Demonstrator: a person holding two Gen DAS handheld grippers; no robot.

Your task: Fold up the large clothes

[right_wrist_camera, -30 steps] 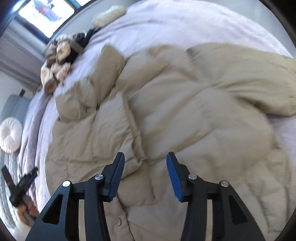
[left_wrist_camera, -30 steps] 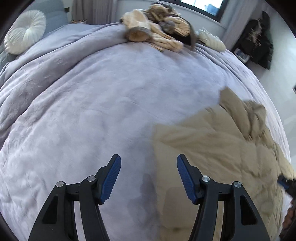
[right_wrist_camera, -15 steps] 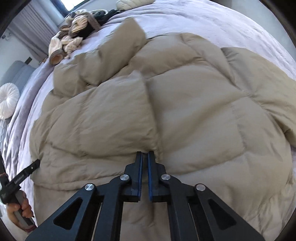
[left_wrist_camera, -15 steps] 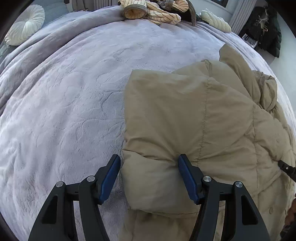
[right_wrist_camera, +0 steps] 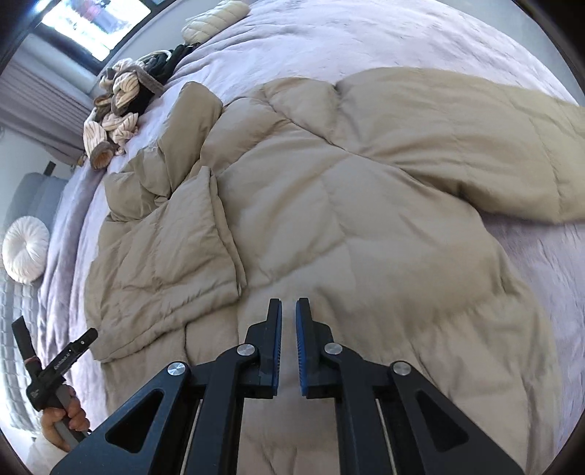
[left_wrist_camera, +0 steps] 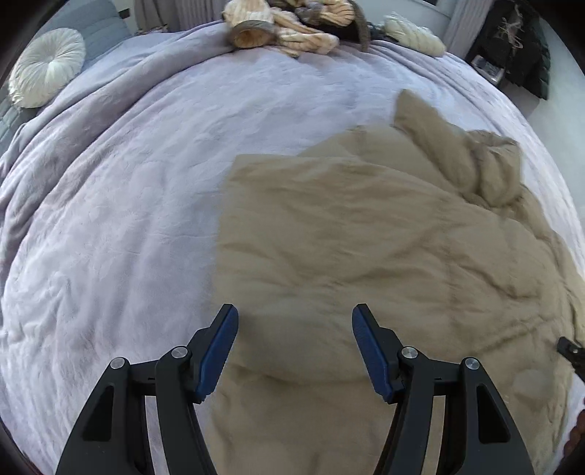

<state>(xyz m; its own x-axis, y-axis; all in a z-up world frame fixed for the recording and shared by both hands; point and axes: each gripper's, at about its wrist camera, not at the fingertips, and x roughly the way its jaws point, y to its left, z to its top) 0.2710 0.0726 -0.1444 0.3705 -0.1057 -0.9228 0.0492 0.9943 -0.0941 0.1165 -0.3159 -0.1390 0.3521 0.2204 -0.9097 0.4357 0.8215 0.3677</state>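
Observation:
A large tan puffer jacket (left_wrist_camera: 365, 255) lies spread on the lilac bed cover (left_wrist_camera: 128, 201); in the right wrist view the jacket (right_wrist_camera: 347, 219) has one sleeve folded over its front at the left and the other stretched out to the right. My left gripper (left_wrist_camera: 294, 339) is open and empty, above the jacket's near left edge. My right gripper (right_wrist_camera: 288, 329) hovers over the jacket's lower middle, jaws a narrow gap apart with nothing between them. The left gripper also shows at the lower left of the right wrist view (right_wrist_camera: 55, 369).
A heap of striped and dark clothes (left_wrist_camera: 292, 25) and a cream cushion (left_wrist_camera: 416, 34) lie at the bed's far end. A round white cushion (left_wrist_camera: 45, 67) sits on a grey sofa at the left. Dark items (left_wrist_camera: 519, 47) stand at the far right.
My left gripper has drawn back from the folded sleeve, which lies flat on the jacket. My right gripper was shut half a second ago and has parted slightly, higher above the jacket.

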